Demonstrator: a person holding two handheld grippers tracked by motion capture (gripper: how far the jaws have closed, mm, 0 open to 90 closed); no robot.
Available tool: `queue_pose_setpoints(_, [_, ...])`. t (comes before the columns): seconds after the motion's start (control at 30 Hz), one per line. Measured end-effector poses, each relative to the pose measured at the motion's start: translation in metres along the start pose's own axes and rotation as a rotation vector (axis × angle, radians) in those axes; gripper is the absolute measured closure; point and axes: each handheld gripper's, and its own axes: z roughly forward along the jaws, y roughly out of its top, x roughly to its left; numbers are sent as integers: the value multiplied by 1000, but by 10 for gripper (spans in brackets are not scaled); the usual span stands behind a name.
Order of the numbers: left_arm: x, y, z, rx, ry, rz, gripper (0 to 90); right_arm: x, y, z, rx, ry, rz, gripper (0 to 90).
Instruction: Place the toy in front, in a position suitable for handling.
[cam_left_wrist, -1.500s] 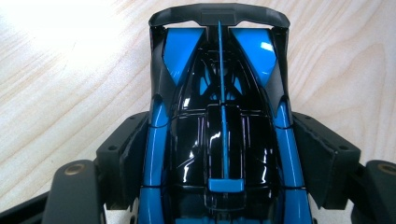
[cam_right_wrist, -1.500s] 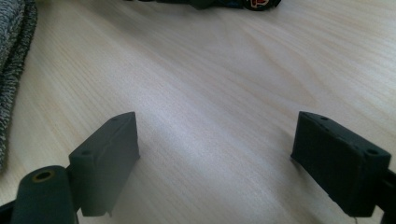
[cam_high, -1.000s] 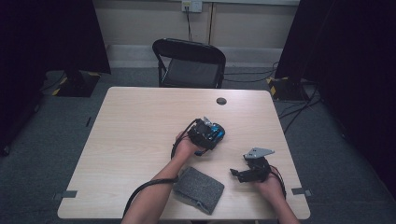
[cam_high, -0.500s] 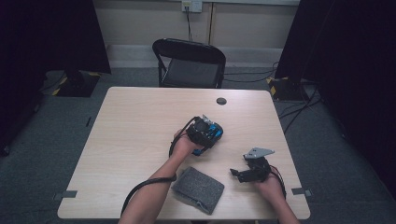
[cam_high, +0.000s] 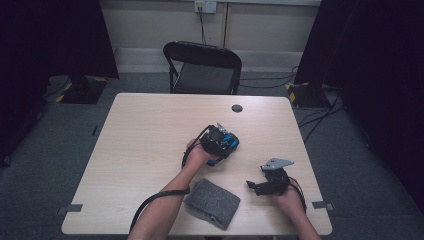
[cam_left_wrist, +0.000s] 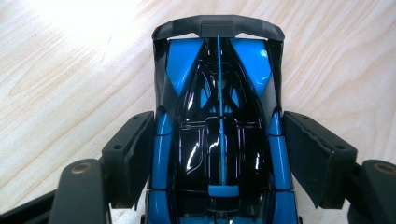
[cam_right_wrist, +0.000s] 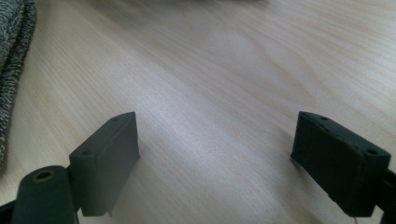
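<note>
A blue and black toy car (cam_high: 228, 142) sits between the jaws of my left gripper (cam_high: 219, 141) near the middle of the table. In the left gripper view the car (cam_left_wrist: 219, 93) points away from the camera. Both black pads (cam_left_wrist: 128, 154) press against its sides, and its rear wing is at the far end. My right gripper (cam_high: 256, 186) rests low over the table near the front right, its jaws pointing left. In the right gripper view its jaws (cam_right_wrist: 217, 140) stand wide apart over bare wood with nothing between them.
A folded grey cloth (cam_high: 212, 202) lies near the table's front edge between the two forearms; its edge (cam_right_wrist: 11, 46) is at the left of the right gripper view. A small dark round disc (cam_high: 237, 108) lies near the far edge. A black folding chair (cam_high: 202, 67) stands behind the wooden table (cam_high: 145, 130).
</note>
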Motion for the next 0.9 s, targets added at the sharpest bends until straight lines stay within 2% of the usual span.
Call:
queue_pose_setpoints(0.13, [0, -1, 1, -15, 0, 4, 279, 0, 0, 0, 0, 0, 0, 140])
queue_pose_setpoints(0.23, [0, -2, 1, -27, 5, 19, 275, 0, 0, 0, 0, 0, 0, 140])
queue_pose_setpoints(0.27, [-1, -3, 1, -34, 7, 41, 275, 0, 0, 0, 0, 0, 0, 140])
queue_pose_setpoints(0.33, [-1, -5, 1, -33, 7, 42, 265, 0, 0, 0, 0, 0, 0, 140])
queue_pose_setpoints(0.6, [-2, -17, 1, -20, 8, 36, 221, 0, 0, 0, 0, 0, 0, 140])
queue_pose_setpoints(0.67, [0, -19, 1, -28, -1, 8, 252, 0, 0, 0, 0, 0, 0, 140])
queue_pose_setpoints(0.7, [0, -19, 1, -28, -1, 8, 254, 0, 0, 0, 0, 0, 0, 140])
queue_pose_setpoints(0.8, [0, -16, -1, 8, 2, 1, 259, 0, 0, 0, 1, -1, 0, 140])
queue_pose_setpoints(0.9, [-2, -14, -1, 17, 13, 12, 261, 0, 0, 0, 0, 0, 0, 140])
